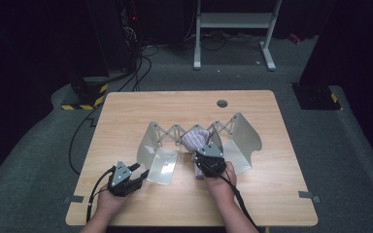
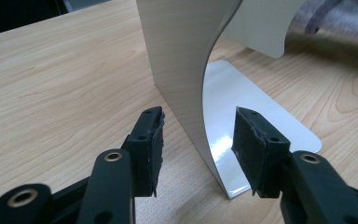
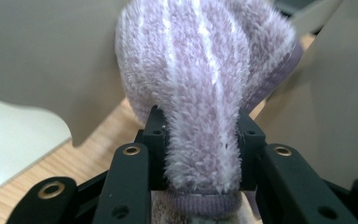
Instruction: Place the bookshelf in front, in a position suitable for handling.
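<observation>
Place: we take this for a lab or recording room, not a home.
Walls: we see black all round, like dark curtains.
Floor: grey carpet (image 1: 39, 145), with cables (image 1: 136, 68) running across it.
Furniture: one wooden desk (image 1: 141, 104) standing alone, and a white metal frame (image 1: 233, 22) behind it.
Markings: yellow-and-black tape (image 1: 85, 104) on black stand bases.

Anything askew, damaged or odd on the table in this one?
Nothing looks damaged or spilled. The right gripper squeezes a bunched lilac striped towel between the panels of the expanding metal rack; the left gripper straddles one upright panel without pinching it.
</observation>
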Available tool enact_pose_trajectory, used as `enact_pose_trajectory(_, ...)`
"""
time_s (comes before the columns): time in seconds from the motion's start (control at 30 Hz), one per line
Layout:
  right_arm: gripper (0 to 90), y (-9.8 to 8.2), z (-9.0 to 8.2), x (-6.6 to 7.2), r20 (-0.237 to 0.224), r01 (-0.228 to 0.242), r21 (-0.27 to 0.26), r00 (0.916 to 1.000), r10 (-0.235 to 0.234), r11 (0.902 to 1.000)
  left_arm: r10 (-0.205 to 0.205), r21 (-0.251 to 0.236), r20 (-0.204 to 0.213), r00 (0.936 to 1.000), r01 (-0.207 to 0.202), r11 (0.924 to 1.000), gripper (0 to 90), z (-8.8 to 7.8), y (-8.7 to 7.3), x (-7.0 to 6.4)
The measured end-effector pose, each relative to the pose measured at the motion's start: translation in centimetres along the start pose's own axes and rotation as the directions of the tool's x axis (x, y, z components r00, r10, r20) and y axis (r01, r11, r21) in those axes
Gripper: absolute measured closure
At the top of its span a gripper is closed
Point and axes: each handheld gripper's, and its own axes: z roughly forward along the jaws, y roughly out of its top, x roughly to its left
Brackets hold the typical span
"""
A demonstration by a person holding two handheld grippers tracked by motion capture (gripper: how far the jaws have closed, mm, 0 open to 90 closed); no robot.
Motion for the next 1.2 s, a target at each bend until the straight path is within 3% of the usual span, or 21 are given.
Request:
enact_pose_trajectory(0.33, 65.8, 1.7, -2.8, 0.4, -0.011, 0.006, -0.123, 0.9999, -0.007, 0.9924, 0.006, 0.007, 0.000, 1.0000, -0.006, 1.0000, 52.5, 0.1, 0.0, 0.0)
enact_pose_trajectory(0.57, 65.8, 1.5, -3.9, 0.7, -0.035, -0.038, -0.178, 0.9989, 0.033, 0.9833, 0.006, 0.013, 0.001, 1.0000, -0.006, 0.9999, 52.6, 0.2, -0.1, -0.1)
enact_pose_trajectory(0.7, 65.7, 1.3, -4.2, 0.8, -0.046, -0.059, -0.191, 0.9976, 0.051, 0.9799, 0.007, 0.012, 0.001, 1.0000, -0.007, 0.9999, 52.7, 0.2, -0.1, -0.2)
enact_pose_trajectory(1.0, 65.3, 0.6, -5.0, 2.3, -0.083, -0.038, -0.201, 0.9963, 0.022, 0.9788, 0.001, -0.005, -0.008, 1.0000, -0.001, 1.0000, 57.2, 1.0, 0.3, -0.2)
enact_pose_trajectory(1.07, 65.2, 0.6, -5.3, 2.4, -0.086, -0.037, -0.207, 0.9961, 0.019, 0.9776, -0.020, -0.020, -0.003, 0.9998, 0.020, 0.9996, 60.8, 1.4, 0.4, -0.2)
enact_pose_trajectory(1.2, 65.0, 0.7, -5.6, 2.3, -0.098, -0.049, -0.217, 0.9948, 0.028, 0.9750, -0.012, -0.020, -0.017, 0.9998, 0.012, 0.9997, 67.5, 1.9, 0.7, -0.4)
